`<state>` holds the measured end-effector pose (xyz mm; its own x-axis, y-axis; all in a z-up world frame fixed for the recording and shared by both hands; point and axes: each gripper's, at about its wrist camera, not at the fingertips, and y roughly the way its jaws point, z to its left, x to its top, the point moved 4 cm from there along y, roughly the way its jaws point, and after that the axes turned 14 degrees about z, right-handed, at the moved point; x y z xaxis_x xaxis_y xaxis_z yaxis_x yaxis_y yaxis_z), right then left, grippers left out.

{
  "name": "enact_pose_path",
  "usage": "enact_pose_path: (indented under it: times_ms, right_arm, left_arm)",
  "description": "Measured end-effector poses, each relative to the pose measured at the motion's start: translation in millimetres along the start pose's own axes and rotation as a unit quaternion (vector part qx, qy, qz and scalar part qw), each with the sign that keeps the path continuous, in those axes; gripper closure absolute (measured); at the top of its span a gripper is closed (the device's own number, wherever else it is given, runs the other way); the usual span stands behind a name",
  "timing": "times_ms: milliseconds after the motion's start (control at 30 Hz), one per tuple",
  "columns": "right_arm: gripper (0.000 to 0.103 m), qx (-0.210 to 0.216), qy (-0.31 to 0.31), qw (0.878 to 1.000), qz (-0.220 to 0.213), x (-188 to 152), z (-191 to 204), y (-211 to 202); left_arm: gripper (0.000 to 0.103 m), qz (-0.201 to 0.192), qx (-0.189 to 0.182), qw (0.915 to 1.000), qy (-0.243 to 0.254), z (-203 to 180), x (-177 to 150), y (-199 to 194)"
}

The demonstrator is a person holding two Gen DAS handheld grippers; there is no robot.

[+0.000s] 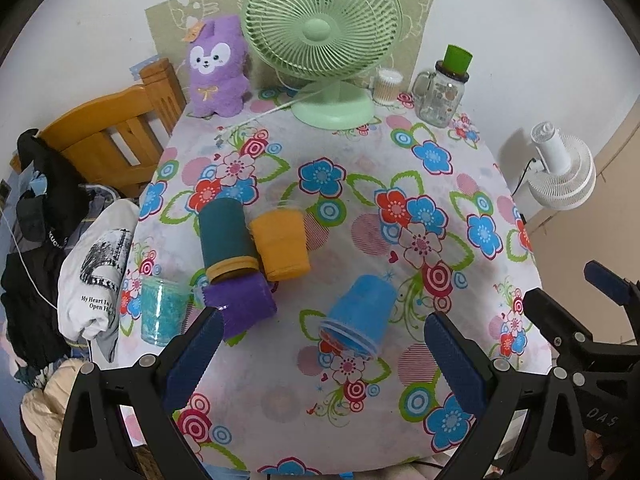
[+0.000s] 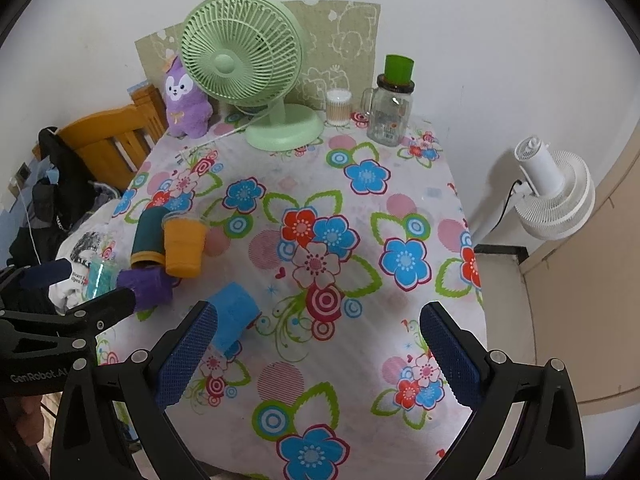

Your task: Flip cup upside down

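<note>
A blue cup (image 1: 358, 314) lies on its side on the flowered tablecloth (image 1: 360, 184), mouth toward me; it also shows in the right wrist view (image 2: 234, 314). My left gripper (image 1: 320, 364) is open and empty, just short of the blue cup, its fingers on either side. My right gripper (image 2: 316, 360) is open and empty, with the blue cup by its left finger (image 2: 184, 356). An orange cup (image 1: 282, 244), a teal cup (image 1: 226, 236) and a purple cup (image 1: 244, 304) lie on their sides to the left. A clear turquoise cup (image 1: 160, 310) stands upright at the left edge.
A green desk fan (image 1: 324, 40), a purple plush toy (image 1: 218, 68), a cotton swab jar (image 1: 387, 86) and a glass mug jar with a green cup on top (image 1: 442, 88) stand at the back. A wooden chair (image 1: 116, 136) with clothes is left. A white fan (image 1: 560, 168) is right.
</note>
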<state>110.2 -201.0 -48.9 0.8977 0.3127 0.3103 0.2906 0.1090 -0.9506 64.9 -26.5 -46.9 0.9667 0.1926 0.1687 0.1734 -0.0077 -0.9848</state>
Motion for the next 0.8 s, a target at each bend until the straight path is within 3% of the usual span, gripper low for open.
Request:
enact_pose_path:
  times_ms: [533, 800]
  right_arm:
    - [0.001, 0.003, 0.035, 0.998, 0.05, 21.4, -18.4, 67.9]
    - [0.001, 0.005, 0.07, 0.993, 0.092, 9.1, -25.0, 107.6]
  left_arm:
    - [0.002, 0.068, 0.013, 0.9948, 0.074, -18.4, 29.3, 84.8]
    - [0.002, 0.101, 0.022, 0.9853, 0.136, -26.5, 32.0, 122.0]
